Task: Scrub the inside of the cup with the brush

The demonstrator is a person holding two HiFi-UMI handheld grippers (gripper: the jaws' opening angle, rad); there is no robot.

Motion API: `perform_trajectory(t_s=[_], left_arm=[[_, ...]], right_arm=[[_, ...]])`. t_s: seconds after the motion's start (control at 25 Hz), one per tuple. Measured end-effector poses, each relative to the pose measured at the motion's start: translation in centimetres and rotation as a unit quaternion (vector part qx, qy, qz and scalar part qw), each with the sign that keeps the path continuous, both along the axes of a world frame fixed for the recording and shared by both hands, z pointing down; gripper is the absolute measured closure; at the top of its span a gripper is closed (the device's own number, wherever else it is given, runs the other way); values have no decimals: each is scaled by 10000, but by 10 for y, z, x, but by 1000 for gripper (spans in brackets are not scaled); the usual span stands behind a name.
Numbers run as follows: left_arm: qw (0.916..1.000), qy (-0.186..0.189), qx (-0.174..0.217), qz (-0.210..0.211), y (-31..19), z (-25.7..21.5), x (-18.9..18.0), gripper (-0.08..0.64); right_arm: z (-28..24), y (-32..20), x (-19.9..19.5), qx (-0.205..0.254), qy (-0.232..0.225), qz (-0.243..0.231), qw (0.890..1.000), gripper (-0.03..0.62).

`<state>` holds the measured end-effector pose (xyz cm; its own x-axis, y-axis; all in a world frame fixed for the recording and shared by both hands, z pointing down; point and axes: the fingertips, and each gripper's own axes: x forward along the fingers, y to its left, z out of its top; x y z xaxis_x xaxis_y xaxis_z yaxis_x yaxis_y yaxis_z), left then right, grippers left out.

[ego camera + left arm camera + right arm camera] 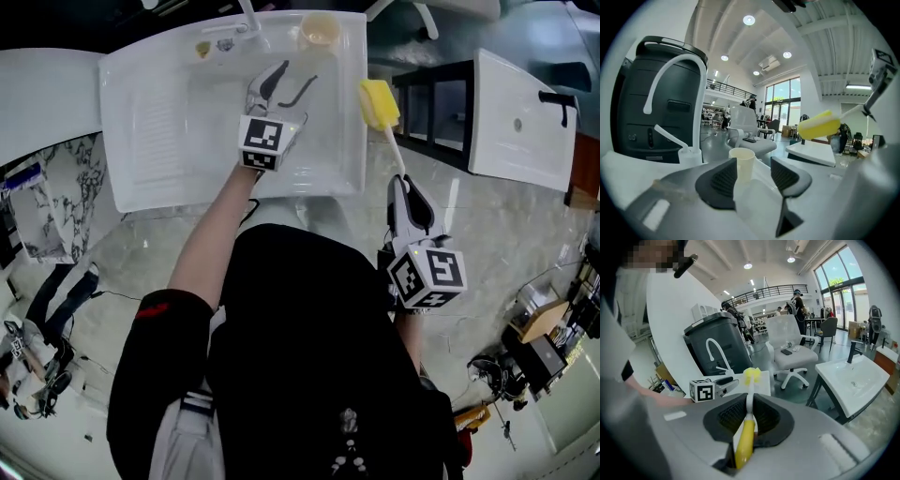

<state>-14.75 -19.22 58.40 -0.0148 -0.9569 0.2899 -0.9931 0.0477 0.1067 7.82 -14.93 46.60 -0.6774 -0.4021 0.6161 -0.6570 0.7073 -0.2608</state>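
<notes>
The cup [320,32] stands upright on the far edge of the white sink [150,141], near its far right corner, with the curved white faucet [670,86] a little to its left on the same edge. The left gripper [300,73] hangs over the middle of the basin, pointing toward that far edge with its jaws spread. In the left gripper view the cup shows in the gap between them, farther off and not touched by either pad. The right gripper [405,192] is outside the sink, beside its near right corner, and its jaws pinch the brush [746,437] by the yellow grip. The thin white stem runs forward from there, and the yellow sponge head [379,103] hangs just at the sink's right edge, well apart from the cup and off to the right of the left gripper. Behind the faucet stands a dark bin [656,112]. Past the far right corner are a white office chair [790,352] and, to the right, a black frame [436,98] and a second white sink [520,122] with a black tap. The floor around them is pale marbled stone [141,253].
</notes>
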Motion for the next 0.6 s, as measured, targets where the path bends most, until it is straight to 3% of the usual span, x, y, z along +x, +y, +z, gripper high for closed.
perform_trajectory(t_s=[0.12, 0.28, 0.6], left_arm=[[9997, -66, 123, -202, 21, -23, 4, 390], [9975, -561, 47, -436, 52, -46, 8, 558], [9945, -655, 134, -810, 115, -88, 34, 558]], right_arm=[[-2, 0, -6, 156, -70, -190, 9997, 552], [-5, 4, -13, 180, -314, -346, 9987, 552], [-11, 18, -17, 312, -620, -911, 9934, 552]])
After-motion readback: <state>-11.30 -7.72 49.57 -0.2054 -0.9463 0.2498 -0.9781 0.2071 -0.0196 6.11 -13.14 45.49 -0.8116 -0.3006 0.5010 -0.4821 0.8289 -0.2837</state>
